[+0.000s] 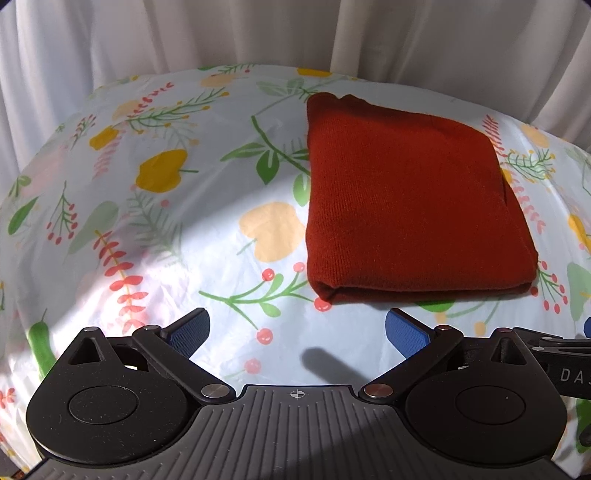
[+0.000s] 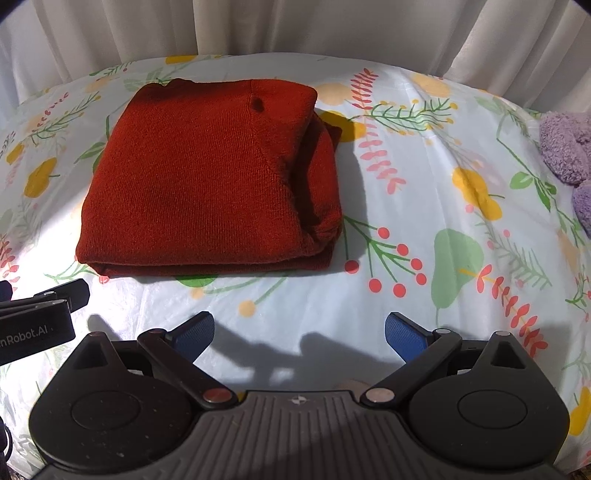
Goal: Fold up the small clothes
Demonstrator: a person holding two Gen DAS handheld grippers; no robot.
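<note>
A rust-red knitted garment [image 1: 410,199] lies folded into a thick rectangle on the floral tablecloth [image 1: 155,236]. It also shows in the right wrist view [image 2: 207,177], with its layered folds open toward the right. My left gripper [image 1: 297,334] is open and empty, held just short of the garment's near edge and a little left of it. My right gripper [image 2: 299,334] is open and empty, near the garment's near right corner and apart from it. The left gripper's body [image 2: 40,317] shows at the left edge of the right wrist view.
A fluffy lilac item [image 2: 569,155] lies at the table's far right. White curtains [image 1: 258,33] hang right behind the table's far edge. Part of the right gripper [image 1: 565,354] shows at the right edge of the left wrist view.
</note>
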